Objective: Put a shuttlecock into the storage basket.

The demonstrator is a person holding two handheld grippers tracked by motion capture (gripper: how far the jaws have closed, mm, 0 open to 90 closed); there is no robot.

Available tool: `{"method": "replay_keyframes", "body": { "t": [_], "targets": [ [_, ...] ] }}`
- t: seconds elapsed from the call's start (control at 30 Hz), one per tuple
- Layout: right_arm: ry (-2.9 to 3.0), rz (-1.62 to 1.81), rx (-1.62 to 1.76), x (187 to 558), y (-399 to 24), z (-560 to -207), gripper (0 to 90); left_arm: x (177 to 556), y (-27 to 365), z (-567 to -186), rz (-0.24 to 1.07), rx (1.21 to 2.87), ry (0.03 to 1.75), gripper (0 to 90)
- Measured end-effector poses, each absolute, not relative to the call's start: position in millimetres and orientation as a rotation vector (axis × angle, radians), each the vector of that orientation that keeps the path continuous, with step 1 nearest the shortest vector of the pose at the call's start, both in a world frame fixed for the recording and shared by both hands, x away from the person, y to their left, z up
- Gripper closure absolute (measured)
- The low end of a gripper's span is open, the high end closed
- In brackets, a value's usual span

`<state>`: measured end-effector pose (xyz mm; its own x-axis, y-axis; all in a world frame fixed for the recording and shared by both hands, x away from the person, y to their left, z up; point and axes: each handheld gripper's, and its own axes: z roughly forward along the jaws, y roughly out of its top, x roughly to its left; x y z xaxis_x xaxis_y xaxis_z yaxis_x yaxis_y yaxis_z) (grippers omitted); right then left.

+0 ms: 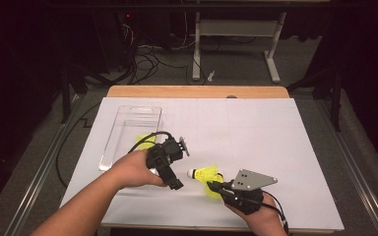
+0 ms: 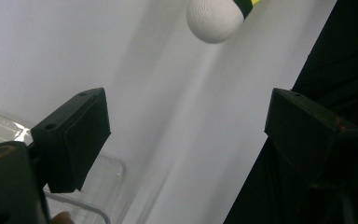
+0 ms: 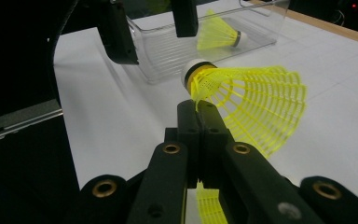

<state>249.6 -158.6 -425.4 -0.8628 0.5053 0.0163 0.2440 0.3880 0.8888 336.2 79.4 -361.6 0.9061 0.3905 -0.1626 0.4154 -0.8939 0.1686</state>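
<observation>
Near the front edge of the tabletop (image 1: 285, 147), right of its middle, the right tongs (image 1: 210, 186) are clenched on the skirt of a yellow shuttlecock (image 1: 207, 173). The right gripper view shows both jaws pressed together on the mesh just behind the white cork of that shuttlecock (image 3: 247, 100), which is held clear of the white surface with the cork pointing toward the left hand (image 1: 130, 169). The left tongs (image 1: 177, 183) are released: in the left gripper view the two black jaws stand wide apart with nothing between them, and the cork (image 2: 214, 18) sits beyond their tips, not touching either pad. A clear plastic tray (image 1: 128, 115) lies toward the left edge of the tabletop, and a second yellow shuttlecock (image 3: 219, 35) rests on its side inside it. The left tongs are just beside the near end of the tray.
</observation>
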Motion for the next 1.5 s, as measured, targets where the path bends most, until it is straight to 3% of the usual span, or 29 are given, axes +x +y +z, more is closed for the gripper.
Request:
{"method": "replay_keyframes", "body": {
  "t": [0.47,0.93,1.5],
  "targets": [
    [2.416,1.492,0.619,247,-144,-426,90.0,333,73,-365,-0.193,2.896,0.560,17.4],
    [2.428,1.527,0.611,247,-140,-426,90.0,331,70,-361,-0.201,2.875,0.506,36.0],
    [2.429,1.528,0.613,248,-139,-426,90.0,330,65,-366,-0.190,2.896,0.476,48.0]
  ]
}}
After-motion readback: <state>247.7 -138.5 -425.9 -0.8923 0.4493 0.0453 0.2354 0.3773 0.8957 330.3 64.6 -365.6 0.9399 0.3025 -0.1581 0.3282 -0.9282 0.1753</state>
